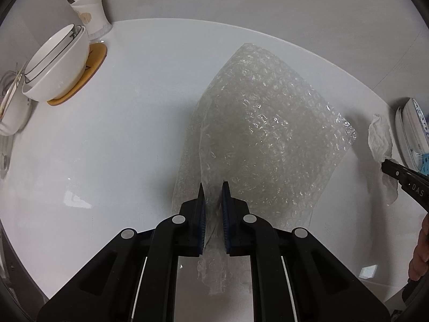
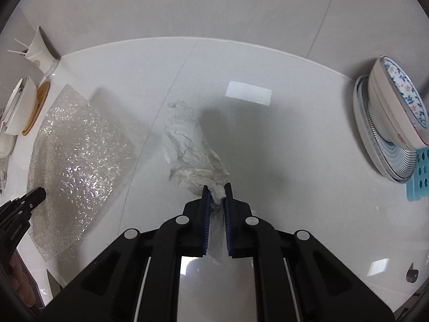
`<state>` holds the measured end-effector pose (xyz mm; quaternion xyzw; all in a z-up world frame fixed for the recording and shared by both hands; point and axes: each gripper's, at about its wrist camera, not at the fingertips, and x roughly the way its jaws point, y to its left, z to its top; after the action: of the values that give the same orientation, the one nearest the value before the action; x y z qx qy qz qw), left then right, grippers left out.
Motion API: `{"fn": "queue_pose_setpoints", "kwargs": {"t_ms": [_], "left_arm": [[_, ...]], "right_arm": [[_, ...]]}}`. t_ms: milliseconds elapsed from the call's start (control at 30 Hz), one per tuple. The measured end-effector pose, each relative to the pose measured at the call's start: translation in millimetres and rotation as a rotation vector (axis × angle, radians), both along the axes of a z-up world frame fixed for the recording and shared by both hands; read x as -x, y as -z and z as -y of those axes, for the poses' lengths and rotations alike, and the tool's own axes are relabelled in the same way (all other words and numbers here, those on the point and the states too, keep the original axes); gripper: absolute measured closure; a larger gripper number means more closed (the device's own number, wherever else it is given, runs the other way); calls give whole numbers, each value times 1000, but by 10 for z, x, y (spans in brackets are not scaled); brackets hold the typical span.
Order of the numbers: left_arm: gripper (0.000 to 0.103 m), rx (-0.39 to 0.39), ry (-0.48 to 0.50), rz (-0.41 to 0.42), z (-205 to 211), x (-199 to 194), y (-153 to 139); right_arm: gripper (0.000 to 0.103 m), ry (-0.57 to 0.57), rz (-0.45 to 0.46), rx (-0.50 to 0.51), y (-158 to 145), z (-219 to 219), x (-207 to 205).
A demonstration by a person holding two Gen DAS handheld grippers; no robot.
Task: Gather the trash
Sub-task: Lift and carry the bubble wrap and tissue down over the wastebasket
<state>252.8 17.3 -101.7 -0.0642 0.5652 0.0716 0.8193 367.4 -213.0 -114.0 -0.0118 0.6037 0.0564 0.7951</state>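
Left gripper (image 1: 213,187): fingers (image 1: 200,204) clamped on a gathered edge of the bubble wrap (image 1: 257,134). The sheet fans out from the pinch toward upper right of the left view, and a crumpled tail pokes out below the pads.

Right gripper (image 2: 217,187): fingers (image 2: 206,201) pinched tight on one end of a crumpled white tissue (image 2: 187,145) (rest of it trails up and left from the tips, toward frame centre).

White surface (image 1: 120,147) under both. In the right view the wrap sits at mid-left, tissue just right of it, apart.

Left view, upper left: stacked white bowls (image 1: 56,64) on a round wooden coaster (image 1: 88,72), paper cup (image 1: 89,10) with sticks behind them by the wall.

Right view, right edge: patterned plates and bowls (image 2: 388,123) stacked, blue perforated block (image 2: 419,174) touching the stack's lower edge.
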Motion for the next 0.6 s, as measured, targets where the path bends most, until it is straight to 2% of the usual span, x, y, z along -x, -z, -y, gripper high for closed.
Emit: {"fn": "queue_pose_setpoints", "kwargs": {"t_ms": [267, 600], "left_arm": [[94, 6, 22, 50, 44, 322, -192], [94, 13, 43, 97, 112, 719, -380]], "right_arm": [[94, 3, 79, -6, -310, 147, 416], [94, -21, 152, -21, -626, 309, 1145]]}}
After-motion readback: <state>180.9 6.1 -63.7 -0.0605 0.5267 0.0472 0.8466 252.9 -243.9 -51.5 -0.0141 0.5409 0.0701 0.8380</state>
